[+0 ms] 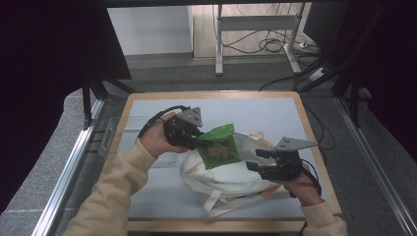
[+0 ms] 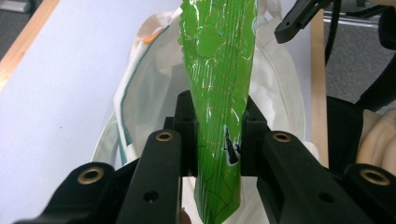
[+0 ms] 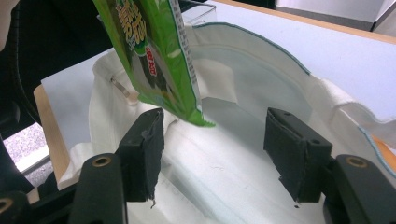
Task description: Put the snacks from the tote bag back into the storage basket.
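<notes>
A glossy green snack packet (image 1: 219, 147) is held tilted above a crumpled white cloth bag (image 1: 231, 177) on the table.

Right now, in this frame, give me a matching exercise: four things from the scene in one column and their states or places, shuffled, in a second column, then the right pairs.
Things:
1. green snack packet
2. white cloth bag
3. left tongs
4. right tongs

States or places:
A. jaws apart, nothing between the pads
B. lies on the table with its mouth open
C. shut on the packet
D. held up above the bag

Pairs: 1-D, 2-B, 3-C, 4-A
</notes>
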